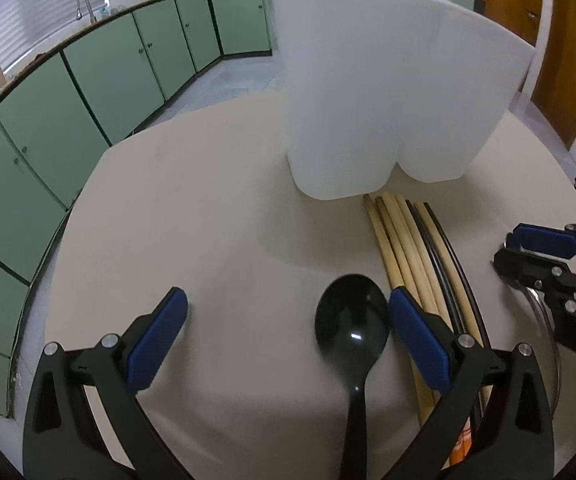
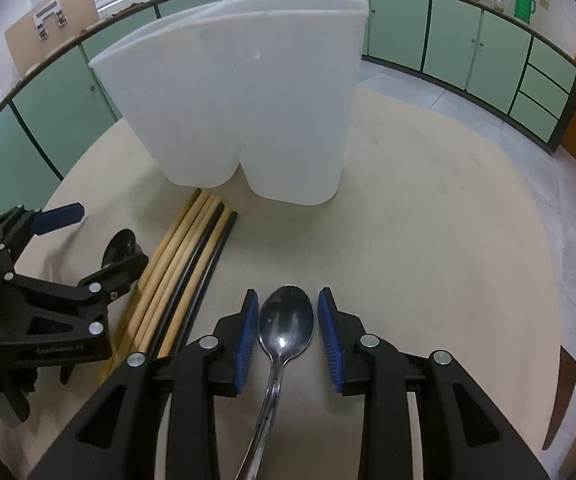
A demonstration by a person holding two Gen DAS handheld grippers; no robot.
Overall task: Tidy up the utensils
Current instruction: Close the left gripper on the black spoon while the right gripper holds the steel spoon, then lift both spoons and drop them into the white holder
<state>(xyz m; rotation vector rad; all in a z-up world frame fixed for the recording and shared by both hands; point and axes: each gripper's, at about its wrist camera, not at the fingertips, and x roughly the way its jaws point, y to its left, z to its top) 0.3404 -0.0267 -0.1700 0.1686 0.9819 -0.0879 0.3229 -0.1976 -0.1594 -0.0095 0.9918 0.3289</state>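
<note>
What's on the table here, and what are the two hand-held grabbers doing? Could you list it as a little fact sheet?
Table: beige table
Holder: white two-part container, upright at the back
Chopsticks: wooden and black chopsticks, lying bundled in front of the container
Left gripper: fingers wide open around black spoon
Right gripper: fingers open, close either side of metal spoon
Spoons: both lie on the table
</note>
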